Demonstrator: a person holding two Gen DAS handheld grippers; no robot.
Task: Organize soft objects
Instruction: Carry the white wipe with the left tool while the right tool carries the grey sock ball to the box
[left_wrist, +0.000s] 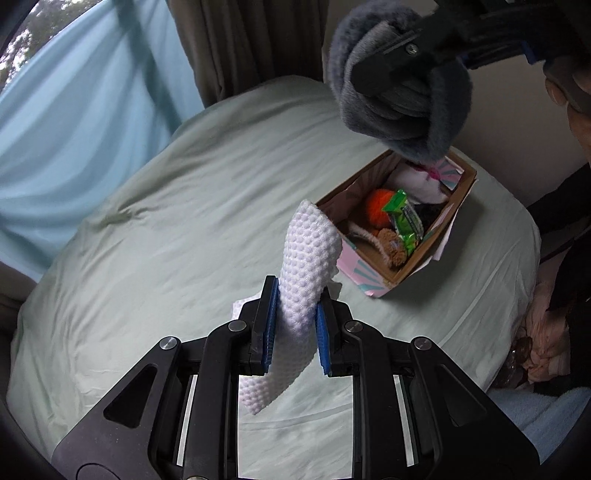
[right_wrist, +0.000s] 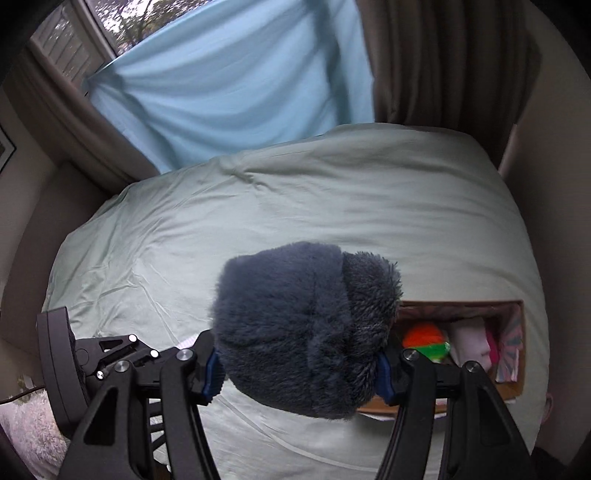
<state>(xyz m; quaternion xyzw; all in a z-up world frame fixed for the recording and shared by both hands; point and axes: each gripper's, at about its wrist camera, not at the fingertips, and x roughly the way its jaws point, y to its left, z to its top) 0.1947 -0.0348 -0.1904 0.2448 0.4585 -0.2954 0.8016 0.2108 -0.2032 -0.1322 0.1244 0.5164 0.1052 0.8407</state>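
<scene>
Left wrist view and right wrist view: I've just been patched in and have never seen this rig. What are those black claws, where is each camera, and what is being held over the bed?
There is no robot arm. A person carries a two-finger gripper in each hand, and each gripper has a wide-angle camera looking forward along its fingers, so the black claws at the bottom of each picture are that gripper's own.

In the left wrist view, the left gripper is shut on a white waffle-textured cloth that hangs through its blue pads. The right gripper appears at the top right of that view.

In the right wrist view, the right gripper clamps a dark grey fluffy bundle.

Below both lies a bed with a pale green sheet. On it stands an open cardboard box already holding soft things, among them an orange fuzzy item and a green packet.
</scene>
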